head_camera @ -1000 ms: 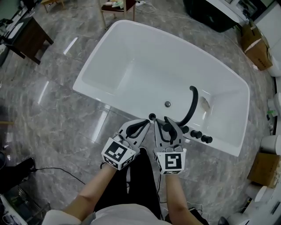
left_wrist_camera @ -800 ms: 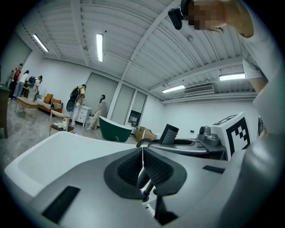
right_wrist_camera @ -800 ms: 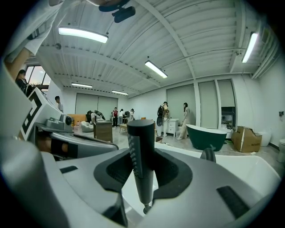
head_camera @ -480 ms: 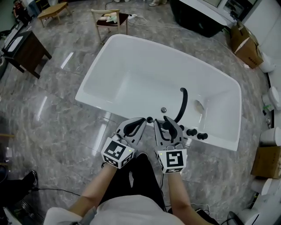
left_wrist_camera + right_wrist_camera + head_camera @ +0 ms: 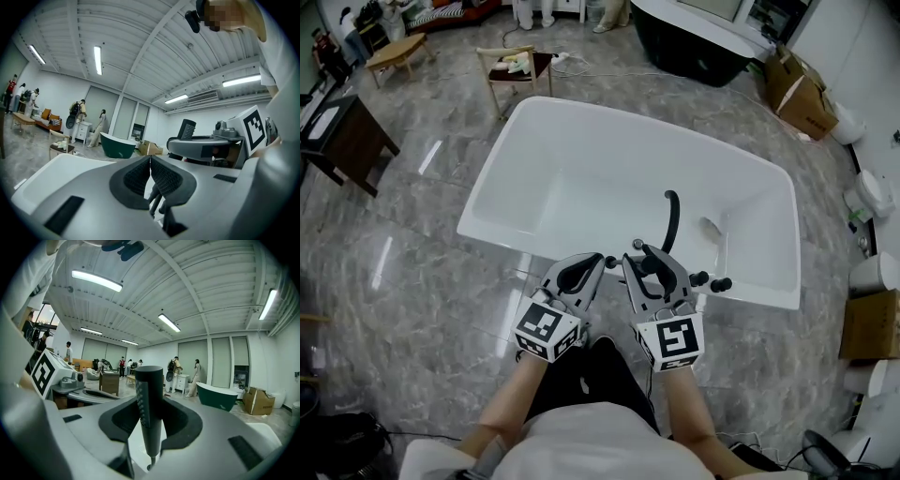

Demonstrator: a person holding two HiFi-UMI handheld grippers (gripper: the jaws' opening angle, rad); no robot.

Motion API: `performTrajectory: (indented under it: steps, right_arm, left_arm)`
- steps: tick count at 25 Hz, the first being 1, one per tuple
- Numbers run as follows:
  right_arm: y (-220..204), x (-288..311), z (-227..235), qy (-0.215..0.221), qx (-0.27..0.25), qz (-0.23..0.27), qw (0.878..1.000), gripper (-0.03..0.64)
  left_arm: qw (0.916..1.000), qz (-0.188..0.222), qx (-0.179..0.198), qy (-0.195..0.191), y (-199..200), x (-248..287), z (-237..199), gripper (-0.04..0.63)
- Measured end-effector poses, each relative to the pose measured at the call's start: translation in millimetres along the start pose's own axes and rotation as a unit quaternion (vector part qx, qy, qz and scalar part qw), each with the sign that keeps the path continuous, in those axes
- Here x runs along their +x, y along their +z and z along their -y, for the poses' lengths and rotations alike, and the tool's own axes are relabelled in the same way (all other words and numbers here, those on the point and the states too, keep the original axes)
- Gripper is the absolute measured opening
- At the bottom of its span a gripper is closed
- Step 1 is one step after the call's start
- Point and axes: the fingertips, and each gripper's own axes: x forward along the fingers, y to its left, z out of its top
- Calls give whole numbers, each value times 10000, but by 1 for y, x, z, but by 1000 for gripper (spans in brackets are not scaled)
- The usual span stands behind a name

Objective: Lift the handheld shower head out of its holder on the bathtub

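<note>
Both tools have risen off the bathtub (image 5: 502,240) rim, the right one bringing the handheld shower head (image 5: 149,413) up with it.
Clamped about half-wide on the black wand, the right tool (image 5: 651,264) holds it upright between its pads, well below the spray face. The wand's thin lower end hangs over white tub, so it looks free of its holder. The left tool (image 5: 598,263) sits just beside it, pads pressed together on nothing. From where I stand, the thing now is to lift straight and level, with no twisting, grip firm, away from the black spout (image 5: 672,220) and the knobs (image 5: 712,281), with the left tool kept off the wand.
</note>
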Motion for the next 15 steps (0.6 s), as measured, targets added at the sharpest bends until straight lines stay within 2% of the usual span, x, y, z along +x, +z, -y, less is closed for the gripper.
performTrajectory:
  steps: [6, 12, 15]
  right_arm:
    - [22, -4, 4, 62, 62, 43, 10000, 138]
    - [68, -5, 21, 46, 93, 339, 9994, 138]
    - [93, -9, 35, 15, 102, 555, 9984, 138]
  left_arm:
    - [9990, 58, 87, -434, 25, 4, 14, 11]
    - [9961, 240, 272, -798, 67, 14, 19, 11]
    - [9925, 340, 399, -1102, 88, 20, 25, 11]
